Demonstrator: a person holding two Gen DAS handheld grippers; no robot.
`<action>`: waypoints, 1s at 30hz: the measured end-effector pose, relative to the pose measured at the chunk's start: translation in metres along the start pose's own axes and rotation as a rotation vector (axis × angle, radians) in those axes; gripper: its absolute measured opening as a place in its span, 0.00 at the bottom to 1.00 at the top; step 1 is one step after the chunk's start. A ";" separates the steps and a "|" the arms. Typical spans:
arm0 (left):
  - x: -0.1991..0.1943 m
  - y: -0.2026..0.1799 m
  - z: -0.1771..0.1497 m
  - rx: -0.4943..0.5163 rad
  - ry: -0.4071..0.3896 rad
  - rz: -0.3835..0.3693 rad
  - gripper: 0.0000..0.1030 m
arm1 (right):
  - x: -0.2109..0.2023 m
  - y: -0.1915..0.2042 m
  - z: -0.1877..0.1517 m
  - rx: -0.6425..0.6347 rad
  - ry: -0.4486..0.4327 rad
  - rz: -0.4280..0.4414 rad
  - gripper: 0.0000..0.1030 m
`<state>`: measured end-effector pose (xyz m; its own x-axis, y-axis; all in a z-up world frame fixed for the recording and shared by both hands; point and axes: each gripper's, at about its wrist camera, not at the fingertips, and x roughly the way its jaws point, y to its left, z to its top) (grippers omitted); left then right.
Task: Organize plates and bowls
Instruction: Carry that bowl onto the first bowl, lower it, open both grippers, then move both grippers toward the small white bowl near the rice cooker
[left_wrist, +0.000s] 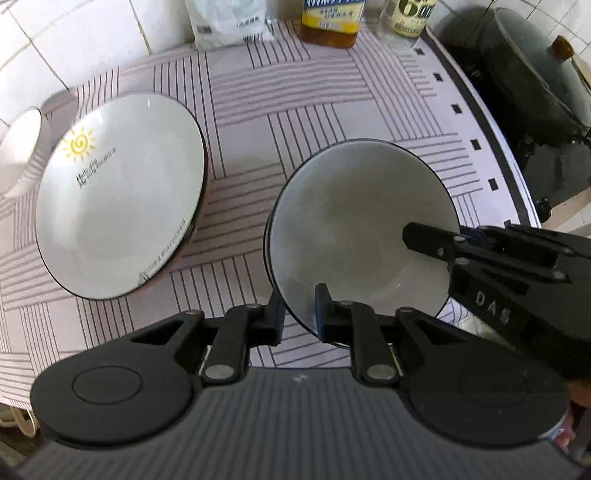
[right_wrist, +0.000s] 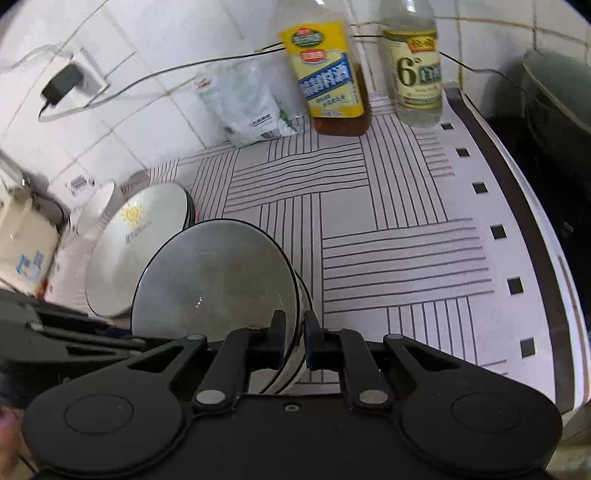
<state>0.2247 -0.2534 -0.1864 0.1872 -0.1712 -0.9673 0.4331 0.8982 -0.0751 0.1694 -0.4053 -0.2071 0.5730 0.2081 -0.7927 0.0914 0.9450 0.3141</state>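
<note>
A: Bowl (left_wrist: 364, 229) position: lower centre of the left wrist view, on the striped cloth (left_wrist: 295, 110). The left gripper (left_wrist: 300, 317) is at the bottom edge of that view, one finger outside the near rim and one inside. The jaws straddle the rim; whether they press it cannot be told.

B: And the right gripper (left_wrist: 443, 254)?

A: It enters from the right edge of the left wrist view, pinching the bowl's right rim. In its own view the right gripper (right_wrist: 294, 341) sits at bottom centre, fingers closed tight on the rim of the bowl (right_wrist: 210, 280), one inside, one outside.

B: Next item behind the bowl?

A: The plate (left_wrist: 118, 192), left of centre in the left wrist view, white with a black edge and a yellow sun mark. It lies just beside the bowl, apart from it. A white dish (left_wrist: 20, 147) touches the far-left edge of the frame.

B: Farthest row?

A: Upper part of the right wrist view: a white bag (right_wrist: 247, 103), a yellow-labelled bottle (right_wrist: 328, 77) and a clear bottle (right_wrist: 417, 70) against the tiled wall (right_wrist: 166, 55). A dark pot (left_wrist: 535, 85) occupies the upper right of the left wrist view.
</note>
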 end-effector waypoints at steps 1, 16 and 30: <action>0.002 0.001 0.000 -0.009 0.011 -0.003 0.16 | 0.000 0.003 -0.001 -0.025 -0.010 -0.009 0.13; 0.019 0.008 0.005 -0.028 0.076 -0.008 0.19 | 0.005 0.025 -0.009 -0.283 -0.090 -0.136 0.12; -0.023 0.015 -0.012 -0.016 0.043 -0.016 0.31 | -0.030 0.044 -0.014 -0.307 -0.119 -0.167 0.29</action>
<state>0.2159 -0.2310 -0.1682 0.1422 -0.1678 -0.9755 0.4210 0.9022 -0.0938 0.1452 -0.3663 -0.1771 0.6631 0.0303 -0.7479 -0.0460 0.9989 -0.0004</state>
